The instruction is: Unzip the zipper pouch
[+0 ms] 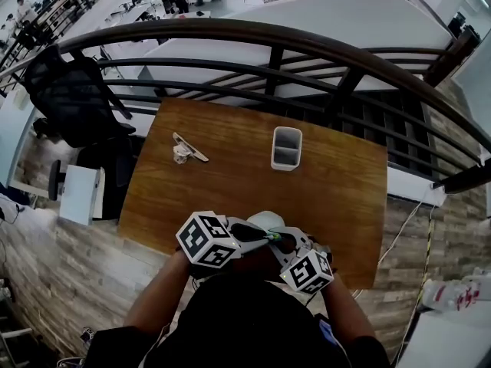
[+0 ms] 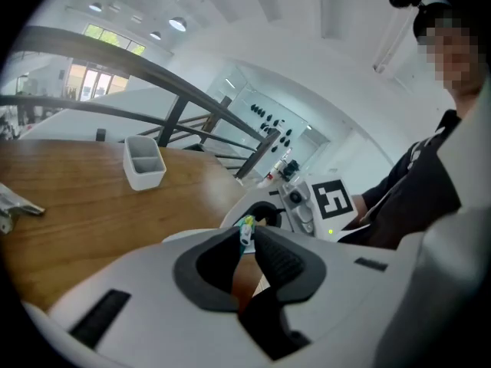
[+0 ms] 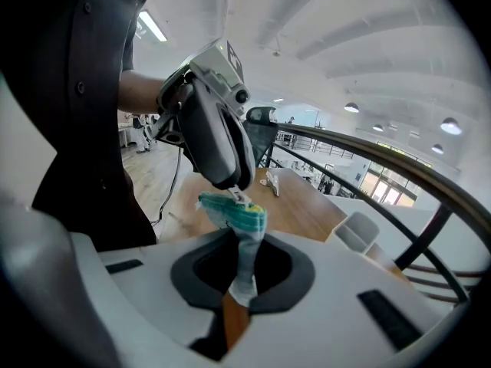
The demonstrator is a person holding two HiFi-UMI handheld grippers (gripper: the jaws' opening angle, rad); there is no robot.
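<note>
Above the table (image 1: 230, 159)'s near edge, lower centre of the head view, the zipper pouch (image 3: 239, 219) sits pinched in the right gripper (image 3: 244, 280)'s closed jaws. The left gripper (image 2: 247, 238)'s jaws nip the tiny zipper pull (image 2: 245, 230); a skewed tug could slip it free.

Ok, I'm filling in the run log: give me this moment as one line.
left hand-held gripper: shut on zipper pull | right hand-held gripper: shut on pouch | how far unzipped: cannot tell
</note>
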